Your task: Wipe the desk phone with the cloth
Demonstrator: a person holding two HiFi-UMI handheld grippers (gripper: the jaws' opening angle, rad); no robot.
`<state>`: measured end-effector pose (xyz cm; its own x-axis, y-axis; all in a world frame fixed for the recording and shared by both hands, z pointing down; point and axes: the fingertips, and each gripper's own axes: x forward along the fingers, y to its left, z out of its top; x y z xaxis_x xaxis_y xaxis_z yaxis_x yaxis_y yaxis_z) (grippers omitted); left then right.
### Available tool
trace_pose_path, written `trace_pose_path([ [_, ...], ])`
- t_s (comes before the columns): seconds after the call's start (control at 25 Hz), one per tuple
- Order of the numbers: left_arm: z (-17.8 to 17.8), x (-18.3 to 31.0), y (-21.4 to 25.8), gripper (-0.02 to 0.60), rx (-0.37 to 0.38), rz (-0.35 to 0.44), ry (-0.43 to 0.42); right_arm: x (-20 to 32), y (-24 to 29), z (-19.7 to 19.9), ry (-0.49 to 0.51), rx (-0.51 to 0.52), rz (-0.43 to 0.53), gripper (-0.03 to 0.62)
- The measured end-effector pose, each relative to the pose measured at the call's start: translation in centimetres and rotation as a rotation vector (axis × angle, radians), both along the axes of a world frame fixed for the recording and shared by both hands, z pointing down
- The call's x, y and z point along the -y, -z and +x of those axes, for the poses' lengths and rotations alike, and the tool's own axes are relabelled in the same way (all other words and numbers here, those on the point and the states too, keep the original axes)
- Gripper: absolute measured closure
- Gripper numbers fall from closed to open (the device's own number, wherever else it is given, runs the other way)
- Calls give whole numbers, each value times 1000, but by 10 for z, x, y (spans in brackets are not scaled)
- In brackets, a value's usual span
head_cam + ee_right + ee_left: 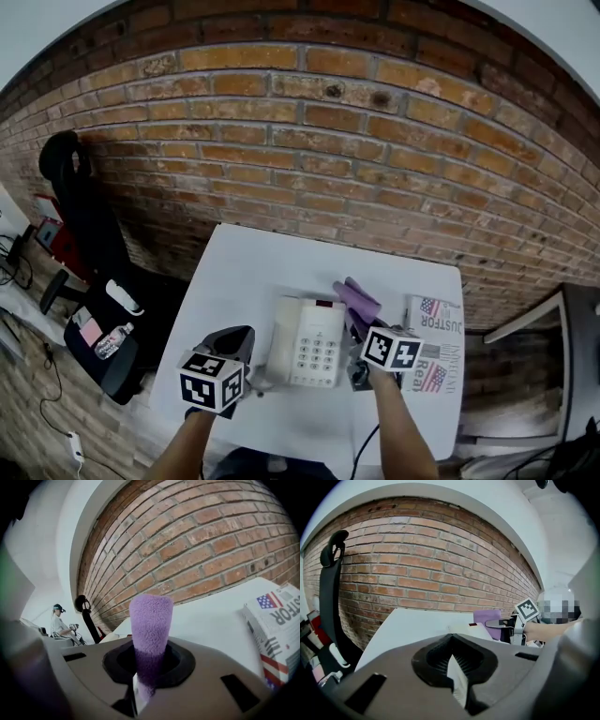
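Right tongs [139,688] pinch cloth [150,620] pointing lengthwise toward wall [211,536]; left tongs [457,679] pressed together.

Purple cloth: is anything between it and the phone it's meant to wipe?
Nothing visible. The cloth, pinched in the right hand-held gripper, is right by the phone's right edge, with nothing between them. The newspaper lies further right, off the path.

A white push-button desk phone [314,342] lay flat, keypad up; a purple fleecy cloth [359,302] rose at its two o'clock.
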<state>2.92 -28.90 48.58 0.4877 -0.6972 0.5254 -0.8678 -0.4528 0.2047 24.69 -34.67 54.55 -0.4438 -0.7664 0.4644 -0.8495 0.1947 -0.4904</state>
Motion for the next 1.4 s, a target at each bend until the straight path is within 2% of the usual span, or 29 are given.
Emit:
trace_pose_path([
  [0.16,17,-7,-2,577,7,2,28,-3,-2,2,35,48,-3,549],
  [0.56,29,-26,1,577,16,16,64,-25,-8,-1,106,47,-8,549],
  [0.92,29,-38,-5,577,7,8,24,-50,-13,-7,98,27,-9,549],
  [1.4,12,-65,-8,577,-17,0,-64,-95,-15,-18,24,-4,-26,549],
])
